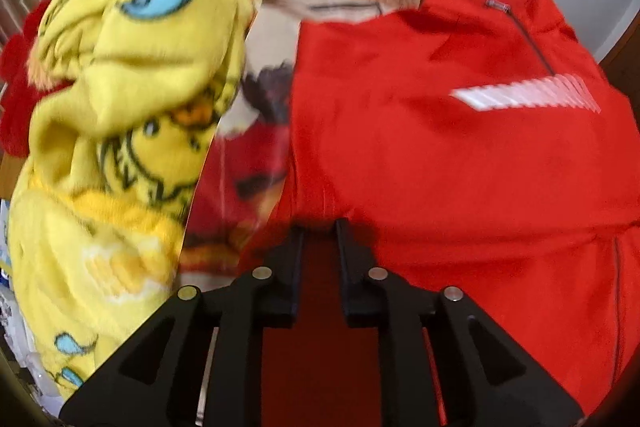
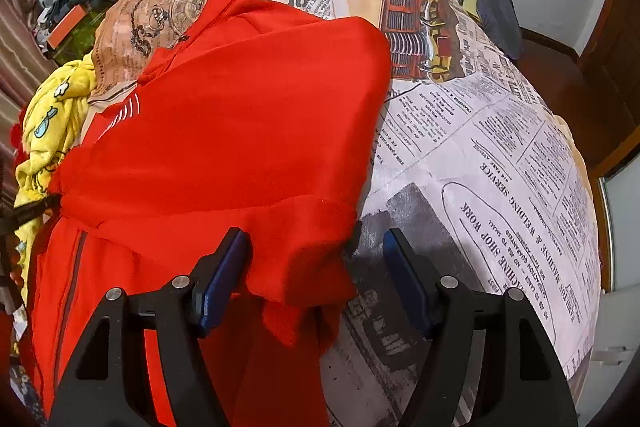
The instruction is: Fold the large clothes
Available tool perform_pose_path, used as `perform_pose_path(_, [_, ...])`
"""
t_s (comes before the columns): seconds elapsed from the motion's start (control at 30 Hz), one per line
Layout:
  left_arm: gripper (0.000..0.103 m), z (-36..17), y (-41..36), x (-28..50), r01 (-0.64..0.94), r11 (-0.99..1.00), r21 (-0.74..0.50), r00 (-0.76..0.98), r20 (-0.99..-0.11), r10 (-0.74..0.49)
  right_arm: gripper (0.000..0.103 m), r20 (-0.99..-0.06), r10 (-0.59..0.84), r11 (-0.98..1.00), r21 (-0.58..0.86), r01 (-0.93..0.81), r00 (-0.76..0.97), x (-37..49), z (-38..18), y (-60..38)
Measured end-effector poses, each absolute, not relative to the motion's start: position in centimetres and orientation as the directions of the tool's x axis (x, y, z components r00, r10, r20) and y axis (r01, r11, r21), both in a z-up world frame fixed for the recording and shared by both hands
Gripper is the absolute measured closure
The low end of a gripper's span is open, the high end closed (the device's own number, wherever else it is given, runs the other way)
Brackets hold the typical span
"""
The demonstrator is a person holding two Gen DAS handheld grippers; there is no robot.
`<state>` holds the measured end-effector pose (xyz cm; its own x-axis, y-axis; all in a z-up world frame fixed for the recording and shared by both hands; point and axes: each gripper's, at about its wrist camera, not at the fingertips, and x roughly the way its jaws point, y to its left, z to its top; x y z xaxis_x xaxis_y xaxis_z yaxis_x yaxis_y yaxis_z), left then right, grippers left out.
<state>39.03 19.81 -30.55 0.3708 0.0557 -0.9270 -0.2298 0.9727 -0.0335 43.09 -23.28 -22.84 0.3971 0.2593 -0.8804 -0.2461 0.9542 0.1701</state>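
Red garment spread on bed, partly folded, toward yellow-blanket edge. Left gripper over garment, jaws narrowly parted, nothing pinched. Right gripper wide apart, straddling garment's folded corner near bed edge, pads clear.

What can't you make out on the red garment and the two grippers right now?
- Left wrist view: motion blur; whether the left gripper pinches the red garment is unclear.
- Right wrist view: right gripper covers the garment's near hem.
- Both views: the garment's lower part is cut off by the frame edge.
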Motion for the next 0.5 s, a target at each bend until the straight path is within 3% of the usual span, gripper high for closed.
perform_pose_path(0.17, [0.082,-30.8,20.6,37.3,-0.220,0.976,-0.010,0.321,-0.945,0.062,0.035,-0.884,0.275,0.951,0.191,-0.245,0.378,42.7,-22.9,-23.8])
perform_pose_path(0.5, [0.049,-23.9,20.5,35.9,-0.176,0.983,-0.046,0.462,-0.886,0.041,0.035,-0.874,0.258,0.950,0.151,-0.274,0.411,42.5,-20.0,-24.9])
